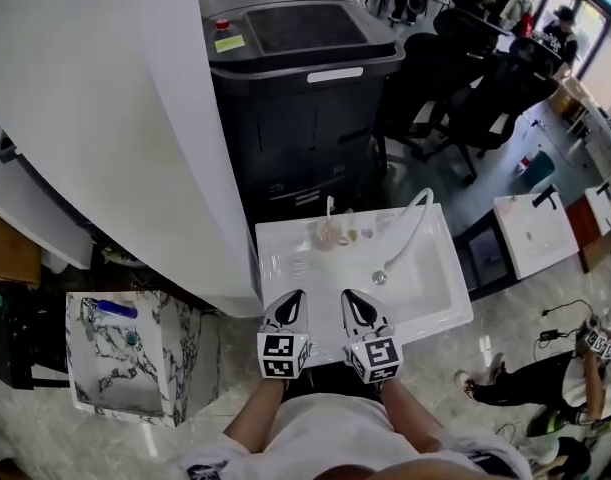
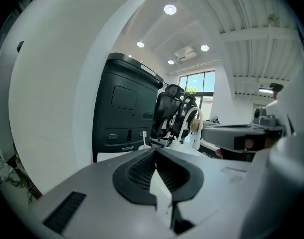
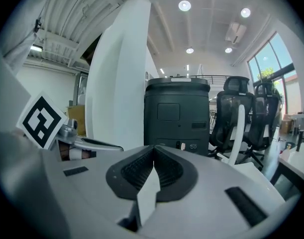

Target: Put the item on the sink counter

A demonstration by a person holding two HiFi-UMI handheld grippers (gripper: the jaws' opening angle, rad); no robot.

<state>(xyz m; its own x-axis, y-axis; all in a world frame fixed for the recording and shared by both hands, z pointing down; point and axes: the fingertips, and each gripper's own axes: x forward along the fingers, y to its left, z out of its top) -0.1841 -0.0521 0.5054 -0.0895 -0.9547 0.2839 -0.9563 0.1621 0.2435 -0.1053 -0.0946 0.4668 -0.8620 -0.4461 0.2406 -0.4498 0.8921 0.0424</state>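
Jaws on your left gripper (image 1: 284, 330) and right gripper (image 1: 370, 334) are both closed and empty, at the sink bench's (image 1: 285, 268) front rim. The pink toothbrush cup (image 1: 328, 232), probably the item, already stands at its back edge. Reach in closed and you may topple it.

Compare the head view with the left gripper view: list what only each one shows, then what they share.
Head view only: the sink basin with its drain, and a marble-patterned stand at the left holding a blue item.
Left gripper view only: ceiling lights and a window.
Both: the black machine, the office chairs, the curved white faucet, and the left gripper, shut with nothing between its jaws.
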